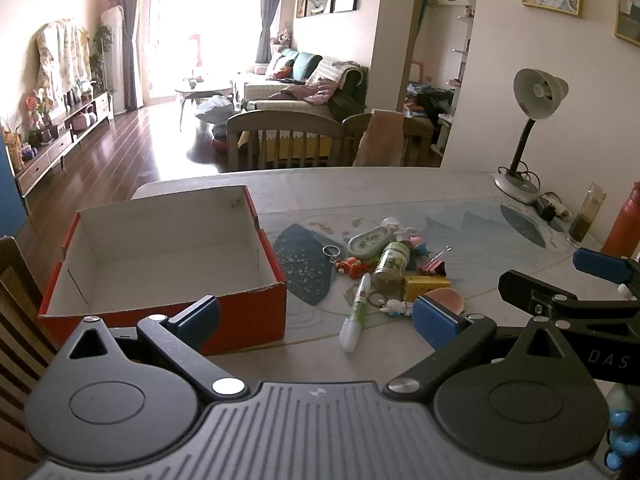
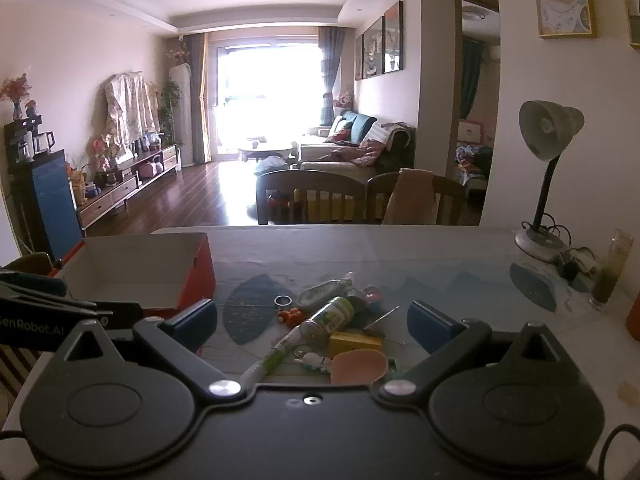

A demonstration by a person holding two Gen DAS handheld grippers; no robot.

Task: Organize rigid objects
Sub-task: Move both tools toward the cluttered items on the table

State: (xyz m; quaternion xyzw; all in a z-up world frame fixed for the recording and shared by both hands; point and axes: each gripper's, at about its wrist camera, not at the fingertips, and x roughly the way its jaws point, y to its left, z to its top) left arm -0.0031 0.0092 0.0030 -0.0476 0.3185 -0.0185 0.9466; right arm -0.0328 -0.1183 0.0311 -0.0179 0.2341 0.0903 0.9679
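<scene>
Two open tools point(image 1: 316, 316) point(image 2: 312, 322), pink dish point(image 1: 446, 298) half hidden.

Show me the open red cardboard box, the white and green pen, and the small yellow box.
Open red cardboard box point(image 1: 244, 312), left wrist view, on its red front wall.
White and green pen point(image 1: 357, 312), left wrist view, mid-barrel.
Small yellow box point(image 1: 425, 283), left wrist view, on its top face.

Daylight poured in through the balcony window point(image 1: 200, 32) at the far end of the room, blown out to white in both views, and it threw a bright glare along the wooden floor point(image 1: 132, 148). The table point(image 2: 440, 264) nearer the cameras sat dimmer, with soft shadows. Fisheye bending curved the walls, and the corners darkened. The right wrist view looked hazier and less sharp.
</scene>
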